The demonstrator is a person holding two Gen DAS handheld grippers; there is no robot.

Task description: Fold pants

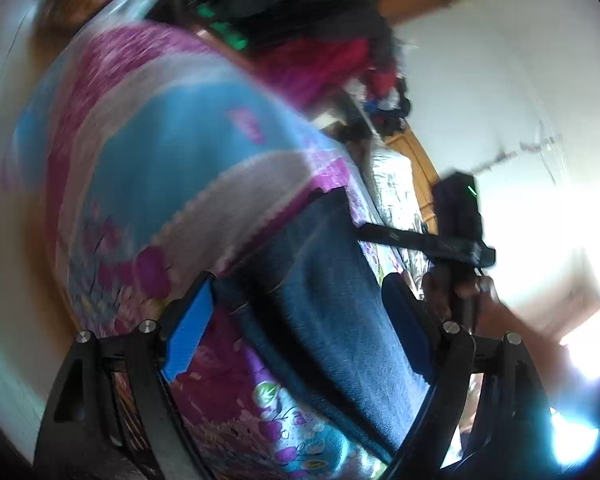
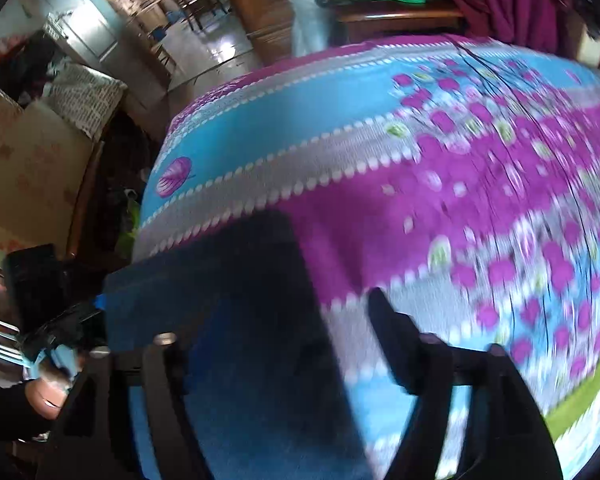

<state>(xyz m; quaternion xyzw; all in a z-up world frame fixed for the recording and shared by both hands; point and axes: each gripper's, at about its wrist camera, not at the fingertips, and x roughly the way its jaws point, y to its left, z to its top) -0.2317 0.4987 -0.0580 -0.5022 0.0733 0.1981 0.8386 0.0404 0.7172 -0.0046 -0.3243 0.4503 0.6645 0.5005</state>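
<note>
Between the blue-padded fingers of the left gripper (image 1: 300, 312), a band of dark blue denim pants (image 1: 324, 280) runs forward; the jaws stand wide, one pad on either side of the cloth, and the blur leaves it unclear whether either pad presses it; nothing is pinched between them; judged, the spread is kept so the fingers can straddle the folded width before closing on an edge.

The right gripper (image 2: 276, 332) is likewise spread, its black fingers far apart; the left one is largely hidden behind the denim, the right one stands over the bedsheet; whether the hidden pad touches cloth I cannot tell; no grip shows.

The pants lie as a long narrow strip, apparently doubled leg on leg, flat on a floral bedsheet in blue, magenta and grey bands (image 2: 440, 184); their far end is squared off near the bed's edge; judged, they are laid lengthwise so the next fold can carry one end over the other.

Beyond, the left view shows the other handheld device with a hand (image 1: 464, 292) gripping it; dark and red clothes (image 1: 320, 40) are heaped at the bed's far side; both views are motion-blurred.
</note>
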